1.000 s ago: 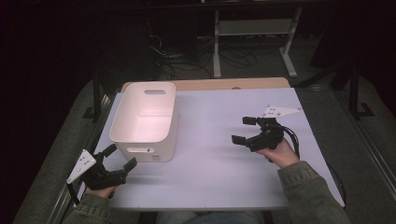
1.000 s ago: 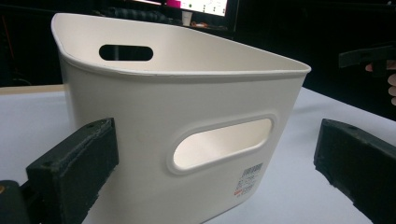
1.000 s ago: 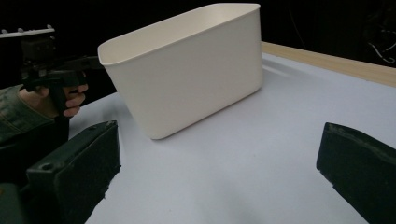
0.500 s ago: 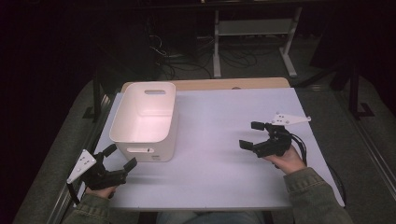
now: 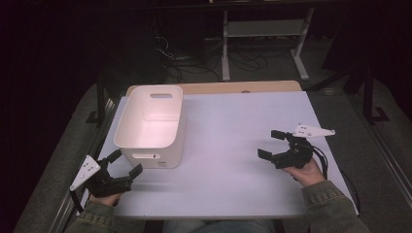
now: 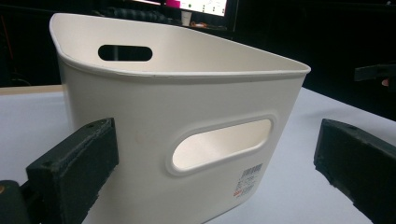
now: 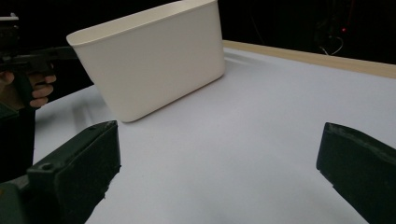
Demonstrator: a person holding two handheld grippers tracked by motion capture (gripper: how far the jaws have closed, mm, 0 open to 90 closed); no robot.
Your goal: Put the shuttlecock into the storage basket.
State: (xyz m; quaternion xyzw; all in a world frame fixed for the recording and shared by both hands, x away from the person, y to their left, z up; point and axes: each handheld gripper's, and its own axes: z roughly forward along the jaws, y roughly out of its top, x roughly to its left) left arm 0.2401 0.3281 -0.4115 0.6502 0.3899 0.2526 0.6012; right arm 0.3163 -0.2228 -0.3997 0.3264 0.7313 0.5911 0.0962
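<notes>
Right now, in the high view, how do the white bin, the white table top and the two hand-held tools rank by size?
1. Table top, largest.
2. White bin.
3. Left tool and right tool: they look about alike, so no ranking between them.

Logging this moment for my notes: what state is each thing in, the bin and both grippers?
White bin: upright on the table, empty, ungripped.
Left gripper: open, holding nothing, jaws pointed at the bin's near handle cutout.
Right gripper: open, holding nothing, apart from the bin.
Table: covered by a white sheet.
</notes>
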